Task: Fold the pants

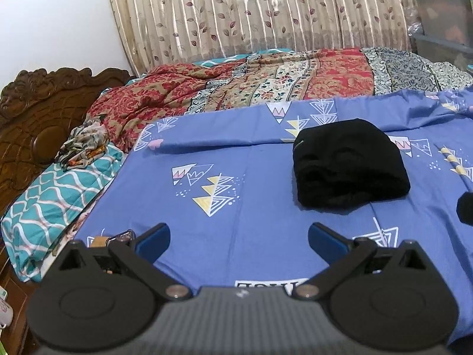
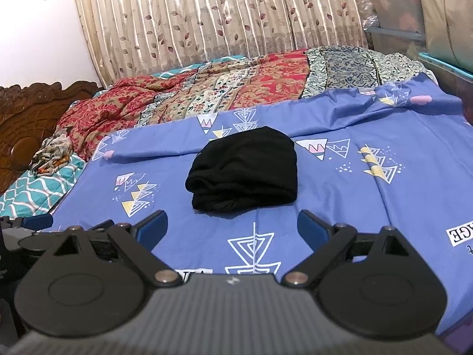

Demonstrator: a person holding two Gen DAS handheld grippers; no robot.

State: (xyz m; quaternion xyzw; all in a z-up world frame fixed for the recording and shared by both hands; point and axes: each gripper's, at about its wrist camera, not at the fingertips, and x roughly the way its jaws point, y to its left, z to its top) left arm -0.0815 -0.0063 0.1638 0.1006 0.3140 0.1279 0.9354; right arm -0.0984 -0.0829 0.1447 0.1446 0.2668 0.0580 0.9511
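Observation:
Black pants (image 1: 350, 165) lie folded into a compact bundle on the blue patterned sheet (image 1: 236, 195). In the right wrist view the same pants (image 2: 245, 170) sit just ahead of my right gripper (image 2: 233, 227), which is open with nothing between its blue pads. My left gripper (image 1: 239, 241) is also open and empty, hovering over bare sheet to the left of and nearer than the bundle. Neither gripper touches the pants. A dark shape at the right edge (image 1: 465, 211) is the other gripper's tip. The left gripper's pad (image 2: 37, 222) shows at the left edge of the right wrist view.
A red floral quilt (image 1: 236, 85) is bunched along the back of the bed. A teal pillow (image 1: 56, 207) with a crumpled scarf (image 1: 84, 145) lies left, by the carved wooden headboard (image 1: 32, 118). Curtains (image 1: 251, 11) hang behind; plastic storage bins (image 1: 443, 17) stand at the right.

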